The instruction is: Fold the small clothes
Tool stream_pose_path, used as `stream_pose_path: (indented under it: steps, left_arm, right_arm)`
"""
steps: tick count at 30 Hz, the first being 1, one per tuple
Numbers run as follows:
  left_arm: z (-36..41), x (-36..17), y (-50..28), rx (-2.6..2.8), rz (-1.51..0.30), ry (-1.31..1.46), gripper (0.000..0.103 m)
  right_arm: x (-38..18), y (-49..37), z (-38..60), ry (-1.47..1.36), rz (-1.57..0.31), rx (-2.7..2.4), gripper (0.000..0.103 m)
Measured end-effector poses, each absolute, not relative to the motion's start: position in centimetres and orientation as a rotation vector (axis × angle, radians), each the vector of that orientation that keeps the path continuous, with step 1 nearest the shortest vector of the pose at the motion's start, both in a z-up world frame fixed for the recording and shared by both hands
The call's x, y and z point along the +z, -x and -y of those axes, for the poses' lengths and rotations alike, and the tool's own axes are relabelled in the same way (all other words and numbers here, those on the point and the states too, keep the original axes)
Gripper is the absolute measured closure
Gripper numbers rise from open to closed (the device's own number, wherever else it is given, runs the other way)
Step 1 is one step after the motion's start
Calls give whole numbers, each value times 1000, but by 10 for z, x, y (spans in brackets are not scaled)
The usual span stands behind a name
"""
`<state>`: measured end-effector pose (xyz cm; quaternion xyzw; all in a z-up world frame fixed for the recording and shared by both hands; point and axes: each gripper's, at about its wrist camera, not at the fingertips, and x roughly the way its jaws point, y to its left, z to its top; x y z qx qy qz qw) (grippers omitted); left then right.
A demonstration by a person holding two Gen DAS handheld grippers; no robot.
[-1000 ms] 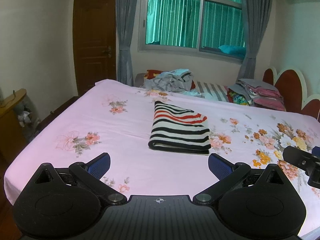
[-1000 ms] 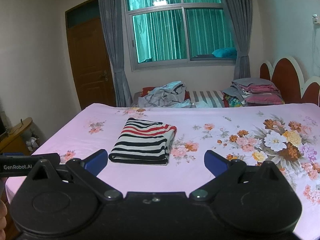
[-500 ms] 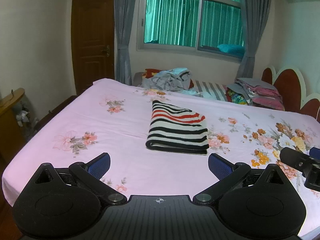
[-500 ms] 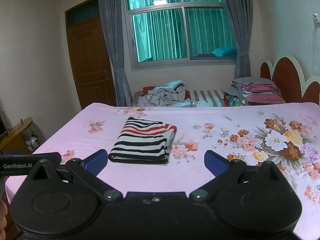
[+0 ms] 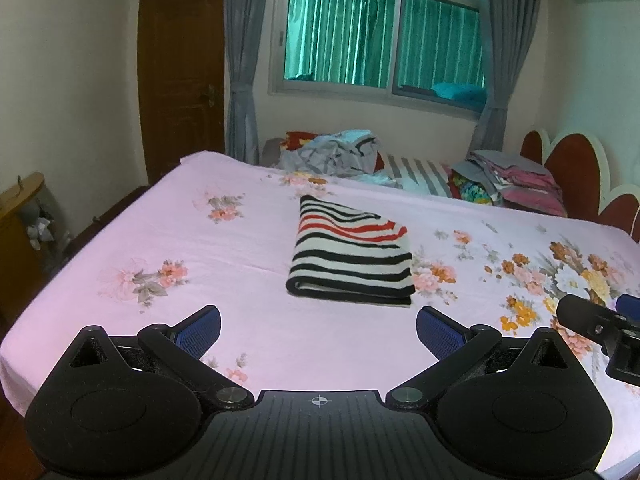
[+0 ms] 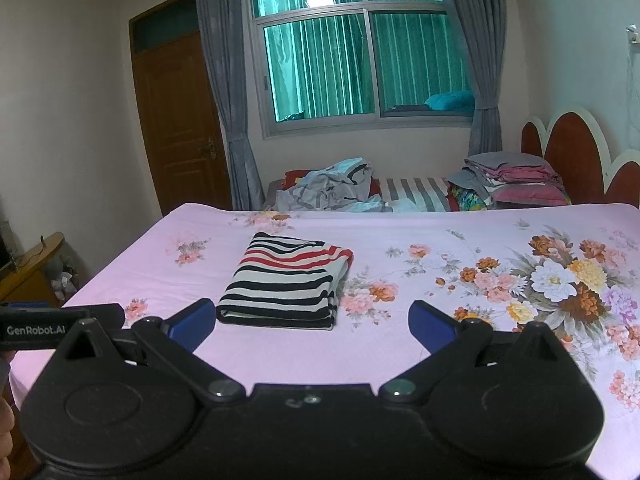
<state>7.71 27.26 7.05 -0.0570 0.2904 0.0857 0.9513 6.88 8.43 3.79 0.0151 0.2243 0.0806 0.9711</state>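
the left gripper (image 5: 318, 330) has drifted slightly left (barely) of the folded striped garment (image 5: 352, 254).

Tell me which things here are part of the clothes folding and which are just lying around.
Part of the job:
folded striped top on the bed
loose pile of clothes beyond the bed
left gripper, open
right gripper, open

Just lying about:
pink flowered sheet
stacked bedding by the headboard
curtains
door
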Motion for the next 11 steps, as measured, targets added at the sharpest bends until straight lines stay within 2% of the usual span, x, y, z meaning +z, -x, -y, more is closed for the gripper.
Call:
stream_pose_path:
  steps: [11]
  left_arm:
    - [-276,56,-117,143,-601,126,0]
  right_arm:
    - [24,-93,-78,-48,-491,126,0]
